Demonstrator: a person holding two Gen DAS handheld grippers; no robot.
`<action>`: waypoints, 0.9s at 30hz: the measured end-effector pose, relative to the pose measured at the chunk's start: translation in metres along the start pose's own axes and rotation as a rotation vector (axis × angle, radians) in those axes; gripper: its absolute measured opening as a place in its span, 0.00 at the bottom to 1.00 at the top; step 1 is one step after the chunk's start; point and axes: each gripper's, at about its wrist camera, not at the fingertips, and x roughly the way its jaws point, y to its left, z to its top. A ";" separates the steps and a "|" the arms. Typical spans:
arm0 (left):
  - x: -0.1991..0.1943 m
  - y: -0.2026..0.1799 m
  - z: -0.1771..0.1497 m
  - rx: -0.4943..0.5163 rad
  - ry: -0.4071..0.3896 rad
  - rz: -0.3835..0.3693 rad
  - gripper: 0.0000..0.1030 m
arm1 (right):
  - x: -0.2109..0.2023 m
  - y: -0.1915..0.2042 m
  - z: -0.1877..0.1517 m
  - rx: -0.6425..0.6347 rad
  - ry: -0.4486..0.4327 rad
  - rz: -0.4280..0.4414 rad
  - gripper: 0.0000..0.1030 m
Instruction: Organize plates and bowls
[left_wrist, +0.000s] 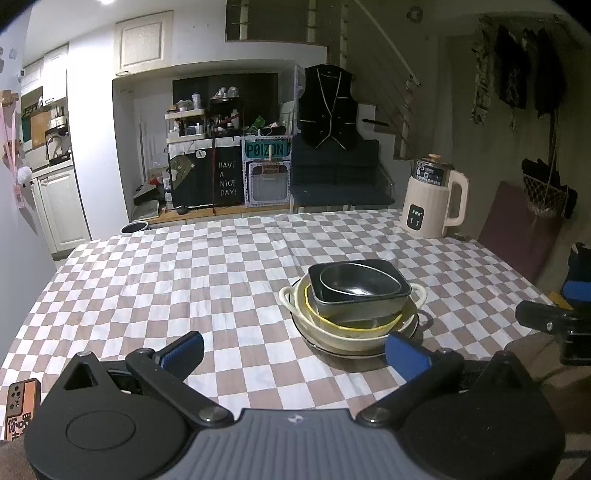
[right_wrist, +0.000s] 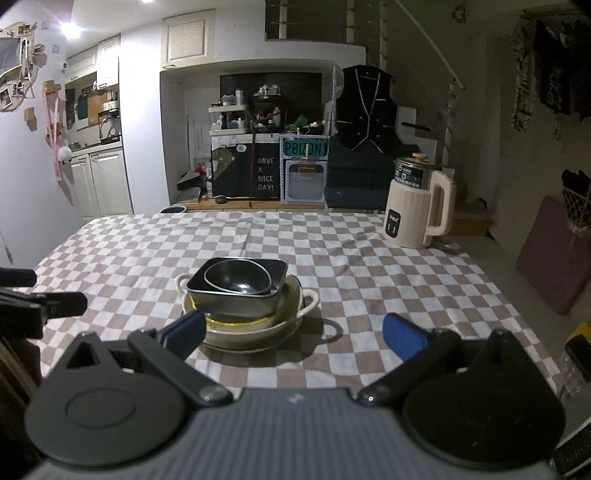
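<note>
Left gripper: jaws apart, empty, just short of the stack.
Right gripper: jaws apart, empty.
Stack: mid-tabletop; black rectangular dish on top, long axis crosswise.
Kettle: behind stack.
Sign: "POIZON".

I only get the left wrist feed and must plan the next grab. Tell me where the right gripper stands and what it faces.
Observer: The right gripper is open, empty, low over the checked tablecloth.
Operator: Say what lies ahead of it.
Observer: The dish stack; its left finger overlaps the stack's near rim in that view.
Operator: Report the kettle.
Observer: The kettle stands far right, handle pointing right.
</note>
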 end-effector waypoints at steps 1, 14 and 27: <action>0.001 0.000 -0.001 0.000 0.002 0.002 1.00 | 0.000 0.000 -0.001 -0.005 -0.002 -0.006 0.99; 0.003 -0.004 -0.011 -0.005 0.015 0.011 1.00 | 0.009 0.002 -0.011 -0.022 -0.005 -0.002 0.99; 0.003 -0.007 -0.011 0.000 0.015 0.005 1.00 | 0.007 0.003 -0.013 -0.006 -0.018 0.008 0.99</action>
